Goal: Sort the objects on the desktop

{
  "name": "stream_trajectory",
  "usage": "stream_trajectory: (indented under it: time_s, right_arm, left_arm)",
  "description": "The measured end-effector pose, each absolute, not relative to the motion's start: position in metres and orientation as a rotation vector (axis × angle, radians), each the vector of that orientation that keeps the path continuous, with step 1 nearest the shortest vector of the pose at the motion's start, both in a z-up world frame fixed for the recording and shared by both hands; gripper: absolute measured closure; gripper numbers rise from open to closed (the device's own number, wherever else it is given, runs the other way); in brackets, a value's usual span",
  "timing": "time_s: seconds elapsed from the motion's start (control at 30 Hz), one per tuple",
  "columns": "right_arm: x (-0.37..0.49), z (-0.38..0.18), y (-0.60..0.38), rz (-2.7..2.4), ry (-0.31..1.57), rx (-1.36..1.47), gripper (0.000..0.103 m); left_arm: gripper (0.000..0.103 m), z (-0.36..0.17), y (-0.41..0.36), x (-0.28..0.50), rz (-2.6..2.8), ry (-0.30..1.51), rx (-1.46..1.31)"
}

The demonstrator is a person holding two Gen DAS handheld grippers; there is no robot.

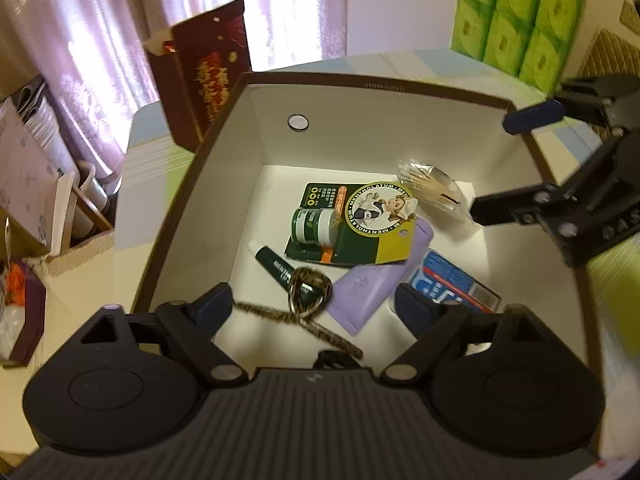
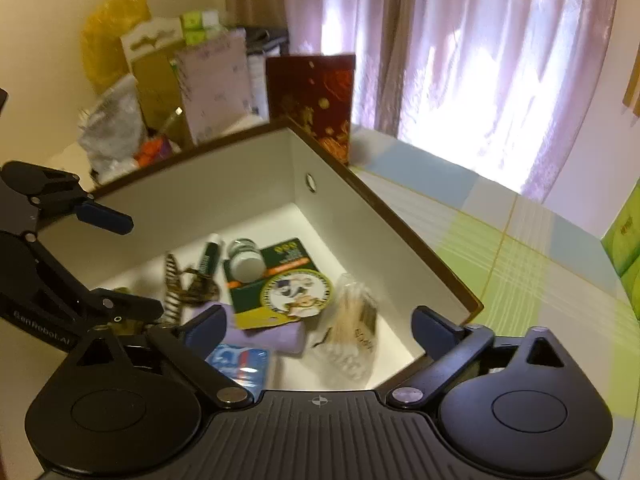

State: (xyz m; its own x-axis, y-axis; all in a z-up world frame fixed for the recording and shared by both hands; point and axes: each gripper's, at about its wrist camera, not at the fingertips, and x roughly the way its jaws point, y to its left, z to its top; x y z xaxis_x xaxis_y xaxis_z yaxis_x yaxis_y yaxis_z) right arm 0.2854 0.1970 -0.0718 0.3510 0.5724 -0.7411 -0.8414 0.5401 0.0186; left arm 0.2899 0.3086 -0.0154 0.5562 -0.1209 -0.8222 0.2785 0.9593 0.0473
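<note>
Inside the box (image 1: 256, 148), in the left wrist view, lay the sorted things. A green card (image 1: 356, 224) near the box's middle read "MENTHOLATUM" around a round cartoon badge, with a small green jar (image 1: 314, 227) on its left half. A dark tube (image 1: 280, 270) just left of the card bore letters starting "MENTH", the rest hidden by a striped cord (image 1: 304, 300) looped over it. A lilac tube (image 1: 380, 280) lay partly under the card, a blue packet (image 1: 452, 280) to its right, and a bag of sticks (image 1: 434, 192) toward the box's right wall. The left gripper (image 1: 316, 306) hung over the box's near side, fingers spread wide and holding nothing. The right gripper (image 1: 490, 166) reached in over the right wall, its fingers also parted and bare.

In the right wrist view, the box (image 2: 360, 196) showed the same heap: card (image 2: 280, 280), jar (image 2: 246, 260), cord (image 2: 188, 284), lilac tube (image 2: 276, 336), blue packet (image 2: 240, 364), bag (image 2: 352, 328). The right gripper (image 2: 320, 330) stood above the box's near corner, spread and empty. The left gripper (image 2: 140, 264), marked "GenRobot.AI" on its body, came in from the left with fingers apart. A red carton (image 2: 316, 104) stood behind the box's far corner.
</note>
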Motion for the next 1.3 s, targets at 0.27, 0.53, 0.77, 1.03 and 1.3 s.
stream_trajectory:
  time_s: [0.27, 0.53, 0.77, 1.03, 1.3]
  right_arm:
    - [0.24, -0.048, 0.162, 0.949, 0.732, -0.315, 0.002]
    - [0.193, -0.04, 0.13, 0.891, 0.708, -0.295, 0.002]
    - [0.159, -0.028, 0.101, 0.917, 0.675, -0.302, 0.002]
    - [0.131, -0.025, 0.065, 0.961, 0.729, -0.296, 0.002]
    - [0.126, -0.026, 0.024, 0.987, 0.775, -0.289, 0.002]
  left_arm:
    - [0.001, 0.026, 0.319, 0.24, -0.115, 0.832, 0.139]
    - [0.001, 0.063, 0.304, 0.176, 0.029, 0.699, 0.11]
    - [0.001, 0.077, 0.28, 0.129, 0.09, 0.717, 0.048]
    - [0.001, 0.07, 0.239, 0.081, 0.178, 0.799, 0.007]
    - [0.001, 0.064, 0.194, 0.046, 0.25, 0.832, -0.019]
